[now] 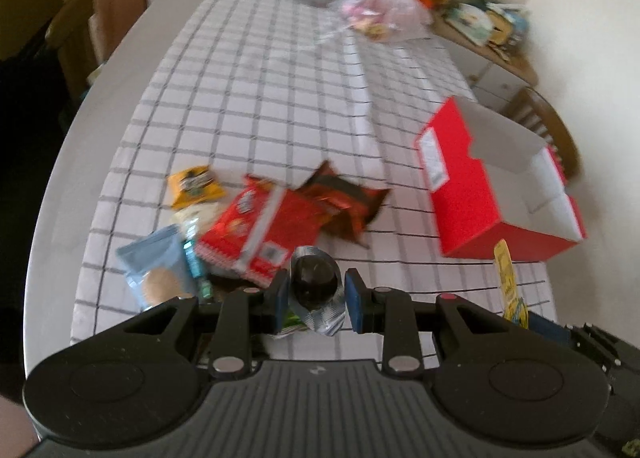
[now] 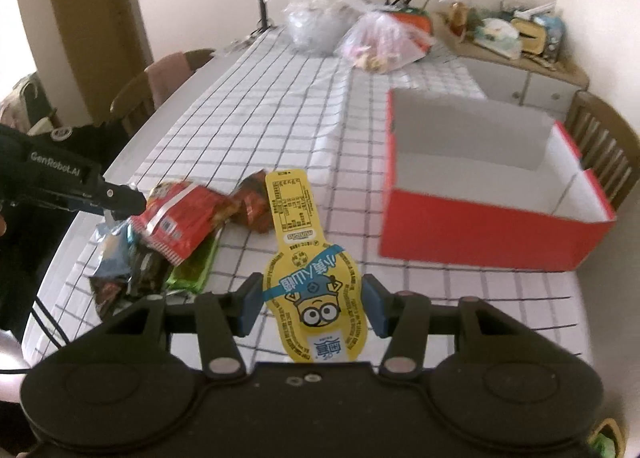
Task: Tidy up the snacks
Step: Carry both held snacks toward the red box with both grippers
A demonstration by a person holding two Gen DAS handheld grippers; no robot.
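Holding a yellow cartoon pouch (image 2: 310, 274) by its wide middle, the right gripper (image 2: 312, 308) hangs above the checked tablecloth (image 2: 280, 98), short of the open red box (image 2: 480, 234). The pouch's long neck sticks out past the pads, so it could catch on the box wall and twist loose. The left gripper (image 1: 316, 300) has a small silver-wrapped snack (image 1: 316, 290) between its jaws; blur makes it hard to say both pads press firmly, so it may slip. The other snacks lie heaped by the red packet (image 1: 260, 230).
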